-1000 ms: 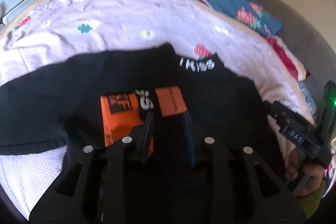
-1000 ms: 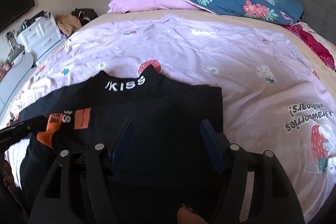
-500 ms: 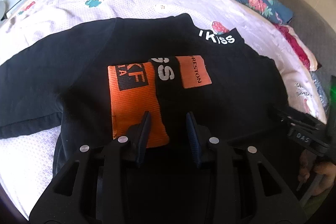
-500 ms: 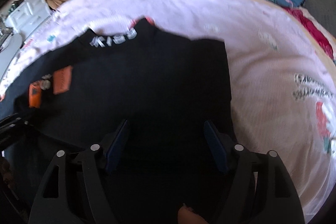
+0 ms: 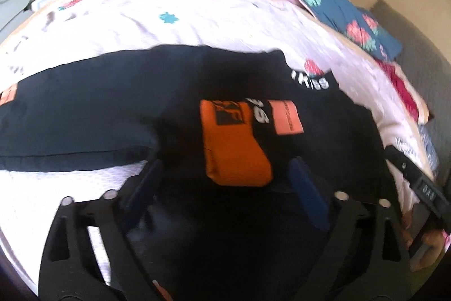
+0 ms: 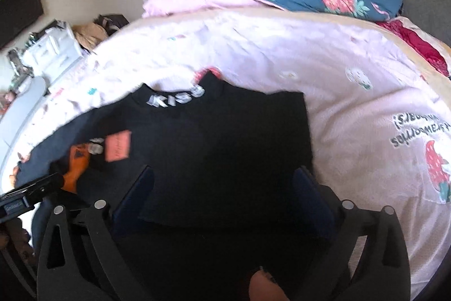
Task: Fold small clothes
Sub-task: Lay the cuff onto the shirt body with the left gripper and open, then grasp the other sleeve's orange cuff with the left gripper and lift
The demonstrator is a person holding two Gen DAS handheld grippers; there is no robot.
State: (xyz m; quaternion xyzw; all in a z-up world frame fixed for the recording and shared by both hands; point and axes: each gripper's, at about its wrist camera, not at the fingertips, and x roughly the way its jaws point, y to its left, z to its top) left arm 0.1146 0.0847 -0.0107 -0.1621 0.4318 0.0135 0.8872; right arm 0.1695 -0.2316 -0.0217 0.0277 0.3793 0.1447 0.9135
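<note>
So the black cotton t-shirt with orange patches and white collar lettering (image 5: pixel 174 103) is lying on the pale pink strawberry-print bedspread (image 6: pixel 352 109), right side already folded in, left sleeve still spread out. Left gripper (image 5: pixel 225 182) has its jaws opening wide over the shirt's lower part, not pinching anything. Same deal with the right gripper (image 6: pixel 225 188): jaws opening, fabric between them but not gripped.
</note>
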